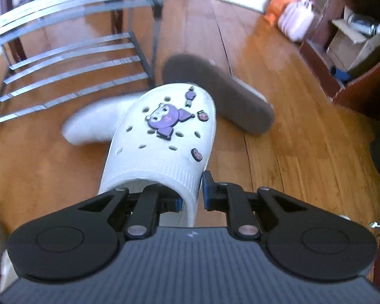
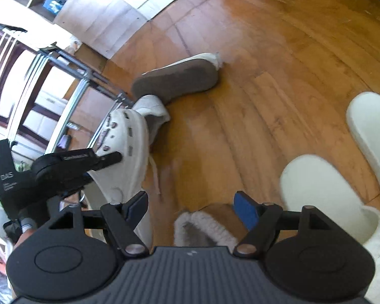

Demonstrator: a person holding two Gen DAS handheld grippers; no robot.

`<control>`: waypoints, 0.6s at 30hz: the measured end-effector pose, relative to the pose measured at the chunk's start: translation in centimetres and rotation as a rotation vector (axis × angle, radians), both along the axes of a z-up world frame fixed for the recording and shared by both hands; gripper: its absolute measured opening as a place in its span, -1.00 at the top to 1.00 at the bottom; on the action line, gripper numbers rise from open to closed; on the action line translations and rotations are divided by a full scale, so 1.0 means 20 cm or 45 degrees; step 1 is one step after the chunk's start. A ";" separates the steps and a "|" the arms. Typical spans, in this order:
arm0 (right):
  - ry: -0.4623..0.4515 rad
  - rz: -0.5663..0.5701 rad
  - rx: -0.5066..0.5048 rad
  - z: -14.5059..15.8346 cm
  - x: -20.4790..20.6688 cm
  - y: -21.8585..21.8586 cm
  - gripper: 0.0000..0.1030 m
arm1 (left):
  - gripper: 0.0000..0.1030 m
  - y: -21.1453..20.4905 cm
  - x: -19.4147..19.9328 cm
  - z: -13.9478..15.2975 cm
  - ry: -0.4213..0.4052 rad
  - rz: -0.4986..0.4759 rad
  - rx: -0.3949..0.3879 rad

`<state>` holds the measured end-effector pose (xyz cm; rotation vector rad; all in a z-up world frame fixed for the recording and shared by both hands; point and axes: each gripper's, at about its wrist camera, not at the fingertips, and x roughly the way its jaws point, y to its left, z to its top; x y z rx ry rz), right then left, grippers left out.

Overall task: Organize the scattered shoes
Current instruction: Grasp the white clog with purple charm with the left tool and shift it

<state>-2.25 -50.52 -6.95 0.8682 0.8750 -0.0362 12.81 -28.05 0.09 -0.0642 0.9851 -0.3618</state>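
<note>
The left gripper (image 1: 191, 195) is clamped on the rim of a white clog (image 1: 162, 136), one finger inside the opening and the other outside the wall. The right gripper (image 2: 190, 207) stands open with nothing between its pads, hovering over a fur-lined slipper (image 2: 202, 230) on the wooden floor (image 2: 278, 63).

The step in hand looks like carrying the clog to the metal shoe rack (image 1: 71, 58), which stands just beyond it to the left. The next move probably calls for swinging the clog over one of the slatted shelves and setting it sole down, toe away, before letting go. The grip is on a thin edge at one side, so the clog may swing or tip as it travels.

The clog is white with round vent holes across the top and purple cartoon charms pinned there. It hangs in front of the left gripper, toe pointing away and down; whether it is clear of the floor cannot be told. Beyond it lie a white shoe (image 1: 96, 121) and an overturned slipper (image 1: 215, 93) showing its brown sole.
</note>
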 end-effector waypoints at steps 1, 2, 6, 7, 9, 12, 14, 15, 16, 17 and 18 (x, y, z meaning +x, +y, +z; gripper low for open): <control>-0.014 0.009 -0.004 0.03 -0.01 0.01 -0.47 | 0.78 0.03 0.00 0.05 0.008 -0.007 -0.014; -0.028 0.019 -0.007 0.06 -0.03 0.03 -0.48 | 0.78 0.05 -0.01 0.08 0.012 -0.025 -0.010; -0.084 0.054 -0.023 0.15 -0.11 0.09 -0.59 | 1.00 0.08 -0.18 0.17 -0.072 -0.245 0.174; -0.091 0.060 -0.021 0.16 -0.13 0.11 -0.59 | 1.00 0.10 -0.23 0.18 -0.106 -0.291 0.225; -0.098 0.070 0.010 0.15 -0.17 0.14 -0.59 | 1.00 0.13 -0.30 0.20 -0.151 -0.365 0.308; -0.078 0.080 0.060 0.10 -0.21 0.18 -0.59 | 0.99 0.20 -0.38 0.20 -0.047 -0.447 0.455; -0.044 0.101 0.028 0.09 -0.21 0.20 -0.59 | 0.92 0.31 -0.40 0.22 0.140 -0.417 0.483; -0.021 0.110 -0.007 0.10 -0.20 0.22 -0.59 | 0.89 0.36 -0.41 0.23 0.192 -0.403 0.500; -0.010 0.135 -0.046 0.11 -0.18 0.25 -0.59 | 0.70 0.40 -0.43 0.24 0.244 -0.389 0.517; -0.011 0.176 -0.090 0.14 -0.15 0.29 -0.59 | 0.50 0.43 -0.43 0.25 0.271 -0.382 0.526; -0.017 0.221 -0.128 0.18 -0.11 0.33 -0.59 | 0.02 0.48 -0.45 0.26 0.291 -0.376 0.532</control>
